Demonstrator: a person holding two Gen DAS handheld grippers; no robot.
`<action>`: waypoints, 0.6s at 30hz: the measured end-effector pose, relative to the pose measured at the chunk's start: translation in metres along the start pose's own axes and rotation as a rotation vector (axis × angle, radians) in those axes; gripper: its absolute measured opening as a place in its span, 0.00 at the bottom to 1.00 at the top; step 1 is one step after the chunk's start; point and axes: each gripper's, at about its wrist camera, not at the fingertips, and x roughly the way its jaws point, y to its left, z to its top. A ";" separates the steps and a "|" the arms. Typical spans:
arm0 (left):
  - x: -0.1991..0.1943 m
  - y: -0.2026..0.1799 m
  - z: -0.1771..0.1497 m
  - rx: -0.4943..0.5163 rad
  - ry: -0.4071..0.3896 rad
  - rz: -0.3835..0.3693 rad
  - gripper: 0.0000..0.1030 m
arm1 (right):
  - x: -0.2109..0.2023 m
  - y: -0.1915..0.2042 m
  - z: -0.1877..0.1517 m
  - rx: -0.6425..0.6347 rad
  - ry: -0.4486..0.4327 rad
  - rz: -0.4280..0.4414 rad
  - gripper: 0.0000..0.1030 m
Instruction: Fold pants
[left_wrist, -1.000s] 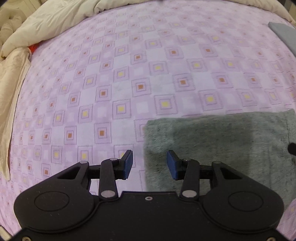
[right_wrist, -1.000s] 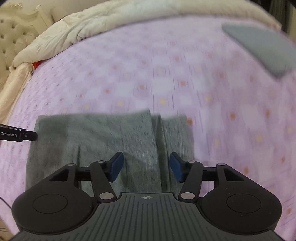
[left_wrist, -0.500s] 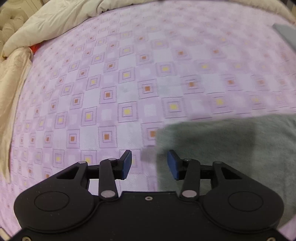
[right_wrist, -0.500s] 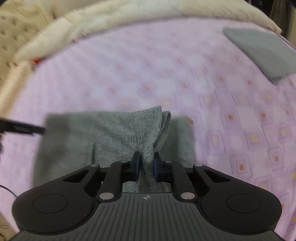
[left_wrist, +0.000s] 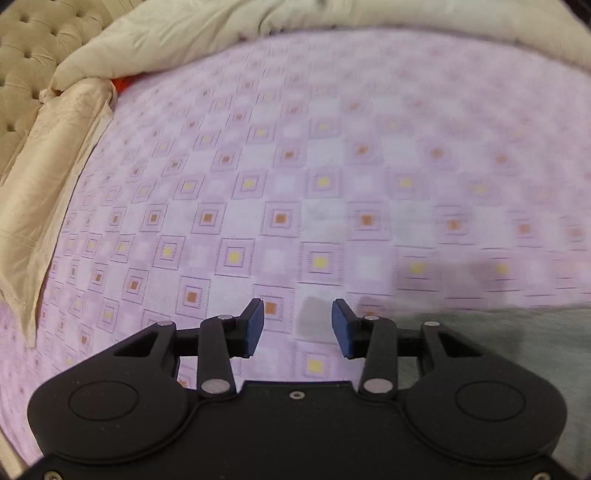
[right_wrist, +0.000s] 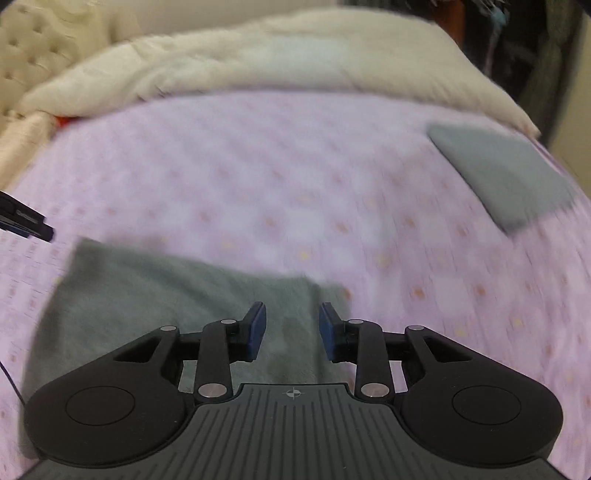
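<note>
**Tongs letting go above the folded pants**

The right tongs (right_wrist: 291, 330) are hanging over the pants (right_wrist: 166, 295), their jaws opening with nothing pinched between them, most likely because the fold beneath them is finished. The left tongs (left_wrist: 297, 328) are hovering half open and empty, just beside the pants' left edge, their jaws closing slightly over bare bedspread (left_wrist: 295, 184). The pants are lying flat as a grey-green rectangle on the bedspread. Well beyond the pants, toward the cream duvet (right_wrist: 258, 62), a grey folded cloth (right_wrist: 506, 177) is resting, seemingly parked clear.
</note>
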 end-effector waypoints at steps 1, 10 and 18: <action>-0.007 -0.005 -0.006 0.007 -0.006 -0.031 0.49 | 0.003 0.004 0.002 -0.014 0.000 0.026 0.30; 0.050 -0.059 -0.020 0.143 0.129 -0.099 0.52 | 0.082 0.015 0.017 0.001 0.125 0.031 0.34; -0.015 -0.040 -0.063 0.146 0.060 -0.151 0.49 | 0.017 0.019 -0.012 -0.091 0.050 0.101 0.34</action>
